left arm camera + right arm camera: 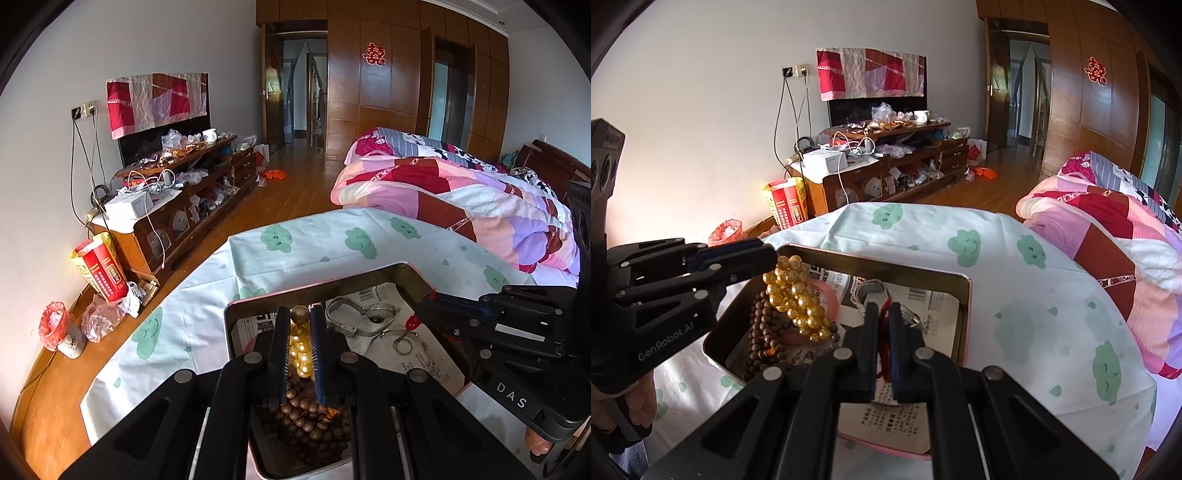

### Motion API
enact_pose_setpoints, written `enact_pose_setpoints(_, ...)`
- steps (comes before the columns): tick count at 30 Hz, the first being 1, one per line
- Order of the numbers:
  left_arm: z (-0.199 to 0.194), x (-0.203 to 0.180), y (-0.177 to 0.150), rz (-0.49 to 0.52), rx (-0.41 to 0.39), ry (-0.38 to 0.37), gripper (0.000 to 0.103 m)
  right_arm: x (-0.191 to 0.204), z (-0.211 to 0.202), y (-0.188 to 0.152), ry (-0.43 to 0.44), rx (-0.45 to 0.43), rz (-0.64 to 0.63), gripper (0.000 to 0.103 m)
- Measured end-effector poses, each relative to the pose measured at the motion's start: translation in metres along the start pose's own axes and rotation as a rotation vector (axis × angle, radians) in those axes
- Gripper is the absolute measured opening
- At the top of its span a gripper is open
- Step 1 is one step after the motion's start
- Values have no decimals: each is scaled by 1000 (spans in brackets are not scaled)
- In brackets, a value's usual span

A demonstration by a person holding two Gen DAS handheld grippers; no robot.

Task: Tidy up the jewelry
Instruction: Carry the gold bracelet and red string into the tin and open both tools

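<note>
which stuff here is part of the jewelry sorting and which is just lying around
Part of the job:
- yellow bead strand, held by the left gripper
- red cord, held by the right gripper
- brown bead strand
- metal watch
- tin box

Just lying about:
- quilt
- TV cabinet
- red carton

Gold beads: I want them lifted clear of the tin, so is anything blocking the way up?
Nothing visible does. The left gripper holds the gold beads over the open tin; their lower end hangs by the brown beads and pink bangle.
</note>
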State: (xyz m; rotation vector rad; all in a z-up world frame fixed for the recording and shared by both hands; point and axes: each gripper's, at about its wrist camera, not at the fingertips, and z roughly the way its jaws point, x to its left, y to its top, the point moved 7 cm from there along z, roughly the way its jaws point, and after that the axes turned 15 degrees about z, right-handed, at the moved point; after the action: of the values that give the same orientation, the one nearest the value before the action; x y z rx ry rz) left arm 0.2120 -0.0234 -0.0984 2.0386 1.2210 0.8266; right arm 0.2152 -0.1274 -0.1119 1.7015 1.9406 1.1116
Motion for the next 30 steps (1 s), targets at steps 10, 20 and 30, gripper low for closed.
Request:
enact_pose_setpoints(10,5,-2,-9,6,53,25,42,-3,8,-8,-7,31,-2,25)
enact_pose_setpoints(20,-23,10,-32,-63,24,60,69,-29,-21,-22,-34,17,64,50)
enact_pose_setpoints(30,-42,-6,-66,-62,74,76,69,-33,-49,-44,-43,-3,89,66)
